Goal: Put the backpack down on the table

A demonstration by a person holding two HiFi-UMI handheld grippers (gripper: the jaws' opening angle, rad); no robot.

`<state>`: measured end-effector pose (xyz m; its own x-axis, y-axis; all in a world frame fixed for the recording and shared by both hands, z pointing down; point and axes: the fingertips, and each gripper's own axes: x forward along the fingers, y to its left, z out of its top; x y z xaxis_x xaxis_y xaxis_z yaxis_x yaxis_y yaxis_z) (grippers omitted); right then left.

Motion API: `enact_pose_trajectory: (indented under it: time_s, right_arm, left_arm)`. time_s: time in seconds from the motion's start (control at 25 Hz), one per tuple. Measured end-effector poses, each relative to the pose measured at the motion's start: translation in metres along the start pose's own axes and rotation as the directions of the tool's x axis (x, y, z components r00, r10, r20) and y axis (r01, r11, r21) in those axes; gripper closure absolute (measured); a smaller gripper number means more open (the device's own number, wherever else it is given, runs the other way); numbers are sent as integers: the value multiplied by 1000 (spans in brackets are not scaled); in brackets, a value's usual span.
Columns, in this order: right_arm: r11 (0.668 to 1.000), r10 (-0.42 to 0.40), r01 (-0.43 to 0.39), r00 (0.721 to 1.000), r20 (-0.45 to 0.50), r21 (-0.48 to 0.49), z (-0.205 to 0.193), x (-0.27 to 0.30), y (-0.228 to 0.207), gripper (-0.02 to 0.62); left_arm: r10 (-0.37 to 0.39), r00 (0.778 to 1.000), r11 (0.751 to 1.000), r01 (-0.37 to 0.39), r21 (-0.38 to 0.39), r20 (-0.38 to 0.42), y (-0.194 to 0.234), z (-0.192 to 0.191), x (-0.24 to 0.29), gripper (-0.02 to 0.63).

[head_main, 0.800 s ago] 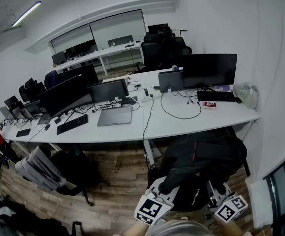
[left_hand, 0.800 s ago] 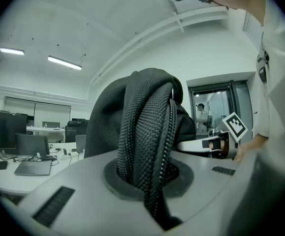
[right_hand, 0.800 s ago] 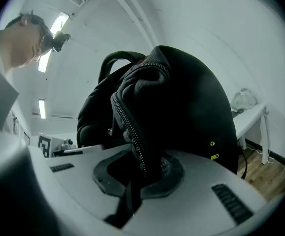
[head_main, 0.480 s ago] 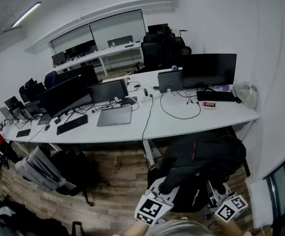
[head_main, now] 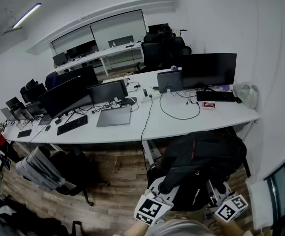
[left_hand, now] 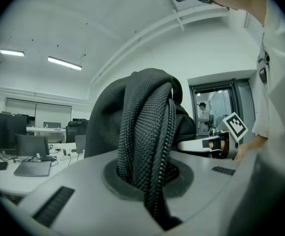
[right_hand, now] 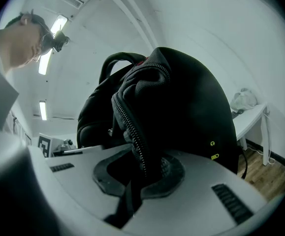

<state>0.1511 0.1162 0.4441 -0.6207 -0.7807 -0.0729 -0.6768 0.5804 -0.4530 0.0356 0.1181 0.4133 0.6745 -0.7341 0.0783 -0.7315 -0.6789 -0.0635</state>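
The black backpack (head_main: 201, 163) hangs in the air in front of the person, over the wooden floor and short of the white table (head_main: 181, 124). My left gripper (head_main: 163, 187) holds its left side, jaws shut on a woven strap and zipper edge (left_hand: 147, 146). My right gripper (head_main: 216, 191) holds the other side, jaws shut on a zippered fold of the backpack (right_hand: 140, 146). Both point level. In the right gripper view the backpack (right_hand: 186, 97) fills the middle, with the table end (right_hand: 250, 119) beyond it.
On the table stand two monitors (head_main: 208, 69), a keyboard (head_main: 216, 96), a closed laptop (head_main: 114, 116) and cables (head_main: 179, 114). A plastic bag (head_main: 244, 93) lies at the table's right end. An office chair with a grey jacket (head_main: 44, 168) stands at the left.
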Motion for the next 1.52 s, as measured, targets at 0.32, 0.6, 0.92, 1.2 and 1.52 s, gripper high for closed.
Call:
enact_pose_trajectory:
  time_s: [0.32, 0.6, 0.92, 1.2, 1.52]
  right_arm:
    - [1000, 23, -23, 1000, -9, 8, 15, -4, -22, 568]
    - [998, 57, -57, 998, -10, -2, 32, -5, -44, 568]
    - [998, 58, -58, 998, 1, -8, 45, 6, -60, 568]
    - [999, 51, -51, 999, 9, -1, 51, 41, -69, 568]
    - [1000, 20, -20, 1000, 7, -2, 51, 103, -83, 568]
  left_arm:
    - [22, 1000, 999, -23, -22, -11, -9, 7, 24, 588]
    - [48, 999, 999, -48, -3, 11, -15, 11, 49, 586]
    - [47, 999, 999, -47, -2, 19, -7, 17, 69, 586]
    - [45, 999, 999, -45, -5, 28, 25, 22, 87, 586]
    - [19, 999, 1000, -19, -1, 38, 86, 16, 111, 586]
